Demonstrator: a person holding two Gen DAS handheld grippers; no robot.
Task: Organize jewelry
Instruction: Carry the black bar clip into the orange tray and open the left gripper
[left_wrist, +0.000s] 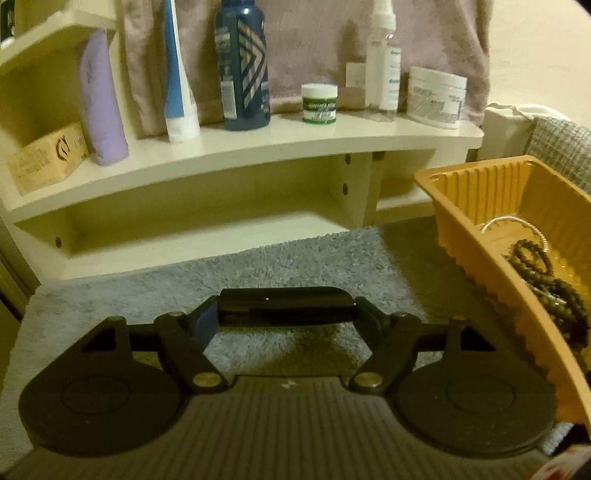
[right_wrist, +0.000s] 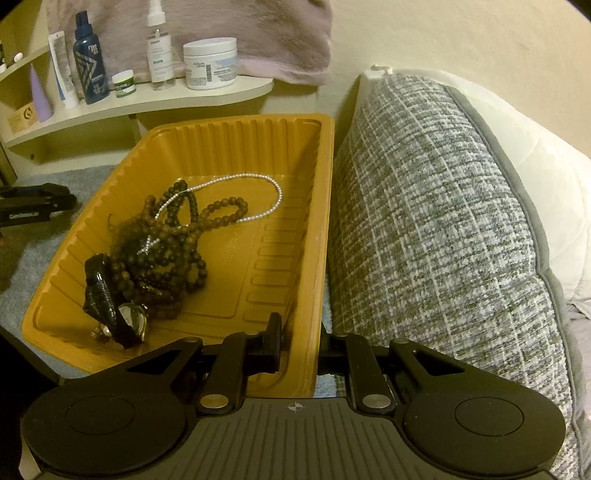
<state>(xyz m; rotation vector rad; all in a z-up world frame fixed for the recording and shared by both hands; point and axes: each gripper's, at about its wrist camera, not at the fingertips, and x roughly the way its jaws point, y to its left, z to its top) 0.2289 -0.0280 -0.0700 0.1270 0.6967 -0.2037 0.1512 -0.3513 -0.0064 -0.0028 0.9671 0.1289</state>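
Observation:
My left gripper (left_wrist: 286, 308) is shut on a glossy black case, held crosswise between its fingers above the grey mat (left_wrist: 280, 262). It also shows at the left edge of the right wrist view (right_wrist: 33, 206). An orange plastic tray (right_wrist: 236, 140) holds brown bead strands (right_wrist: 166, 251), a white pearl string (right_wrist: 258, 188) and a watch with a black strap (right_wrist: 110, 306). My right gripper (right_wrist: 301, 345) is shut on the tray's near right wall, one finger inside and one outside. The tray also shows at the right of the left wrist view (left_wrist: 476, 184).
A cream shelf (left_wrist: 258, 147) at the back carries bottles, tubes and jars, among them a dark blue bottle (left_wrist: 243, 66) and a white jar (left_wrist: 436, 98). A grey woven cushion (right_wrist: 443, 221) presses against the tray's right side. A pink towel (right_wrist: 258, 37) hangs behind the shelf.

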